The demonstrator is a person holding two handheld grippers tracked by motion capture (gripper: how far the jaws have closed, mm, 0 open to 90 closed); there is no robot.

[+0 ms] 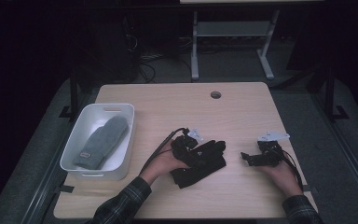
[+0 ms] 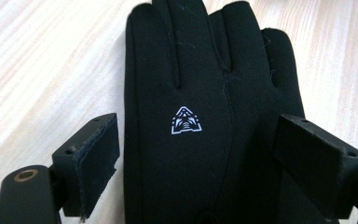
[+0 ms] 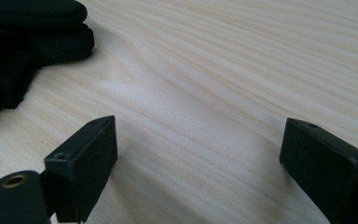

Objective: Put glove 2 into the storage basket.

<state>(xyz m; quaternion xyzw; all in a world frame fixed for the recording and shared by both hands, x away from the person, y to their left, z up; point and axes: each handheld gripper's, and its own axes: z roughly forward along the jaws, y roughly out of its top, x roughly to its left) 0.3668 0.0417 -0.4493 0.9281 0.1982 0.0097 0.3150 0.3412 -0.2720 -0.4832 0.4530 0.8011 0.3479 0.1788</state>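
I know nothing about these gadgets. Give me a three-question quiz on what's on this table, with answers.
1. What lies in the white bin?
2. True or false: the left gripper is clamped on the black glove.
3. Which is nearer the glove: A, the right gripper; B, the table's hole?

Key: 1. A grey mitten. 2. False: its jaws stand open on either side. 3. A.

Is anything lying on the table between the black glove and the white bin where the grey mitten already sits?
Nothing visible does. In the high view, bare table separates the black glove from the white bin holding the grey mitten. The left gripper sits open over the glove, not gripping it.
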